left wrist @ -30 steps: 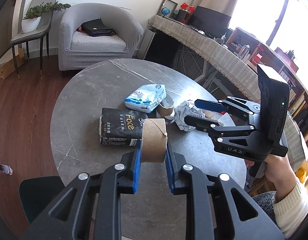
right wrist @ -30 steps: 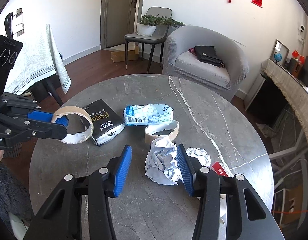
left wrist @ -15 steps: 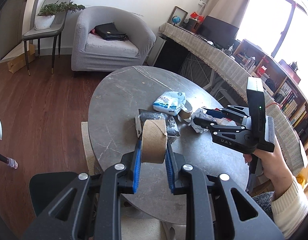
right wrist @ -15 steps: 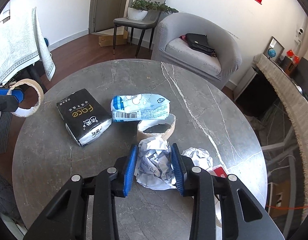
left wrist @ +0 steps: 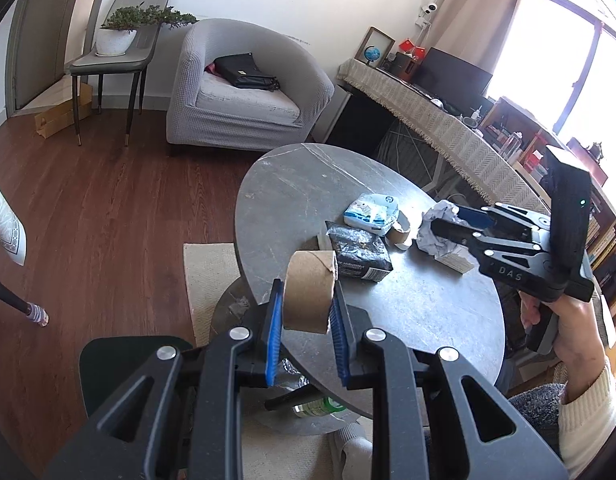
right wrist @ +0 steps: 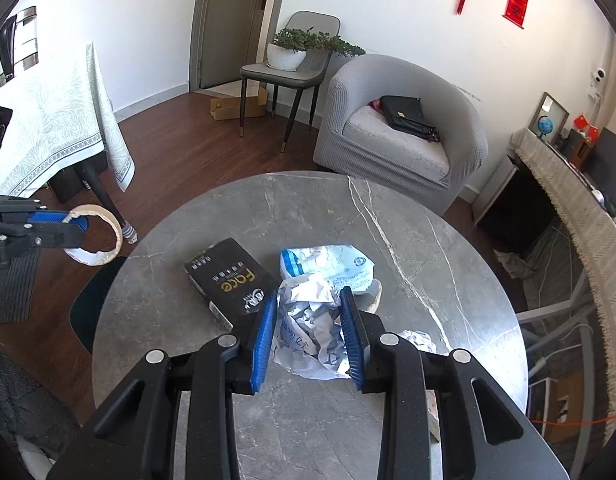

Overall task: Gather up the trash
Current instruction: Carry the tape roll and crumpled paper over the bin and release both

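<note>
Jaws of our left gripper (left wrist: 306, 312) pinch a cardboard tape ring (left wrist: 310, 292), held off the near-left edge of the round grey worktop (left wrist: 292, 196). Our right gripper (right wrist: 308, 334) clamps a crumpled paper wad (right wrist: 308, 320), above the worktop, just right of the black packet (right wrist: 232, 280) lying there.

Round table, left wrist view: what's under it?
Below the round table edge: a round base, a pale rug, and a clear bottle with a green label lying there. The tabletop and left claw hide the rest.
</note>
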Tool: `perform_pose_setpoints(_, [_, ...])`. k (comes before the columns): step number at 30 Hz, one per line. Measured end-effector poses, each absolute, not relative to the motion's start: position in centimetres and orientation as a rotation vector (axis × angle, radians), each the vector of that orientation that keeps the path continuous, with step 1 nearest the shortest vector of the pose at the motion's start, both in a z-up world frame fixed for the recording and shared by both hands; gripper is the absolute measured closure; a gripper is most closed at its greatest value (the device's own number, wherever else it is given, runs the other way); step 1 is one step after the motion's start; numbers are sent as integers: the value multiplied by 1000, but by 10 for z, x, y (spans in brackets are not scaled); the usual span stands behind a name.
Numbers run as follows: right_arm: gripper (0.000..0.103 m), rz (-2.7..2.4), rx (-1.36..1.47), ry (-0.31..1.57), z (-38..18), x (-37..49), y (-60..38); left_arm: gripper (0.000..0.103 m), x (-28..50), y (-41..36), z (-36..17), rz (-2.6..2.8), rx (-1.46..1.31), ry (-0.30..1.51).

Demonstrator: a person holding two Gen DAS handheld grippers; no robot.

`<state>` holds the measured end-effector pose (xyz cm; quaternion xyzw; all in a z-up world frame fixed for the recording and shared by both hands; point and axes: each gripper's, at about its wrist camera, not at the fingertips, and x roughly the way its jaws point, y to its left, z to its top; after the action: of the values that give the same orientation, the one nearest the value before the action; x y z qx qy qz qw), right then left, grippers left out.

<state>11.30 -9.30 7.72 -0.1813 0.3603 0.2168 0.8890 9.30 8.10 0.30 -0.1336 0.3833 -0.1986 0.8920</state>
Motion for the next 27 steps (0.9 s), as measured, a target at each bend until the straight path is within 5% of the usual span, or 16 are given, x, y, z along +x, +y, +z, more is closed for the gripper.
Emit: perform_pose_setpoints(27, [71,851,-277,819,55,91,75,79,76,191,-132,-114,-261,1131])
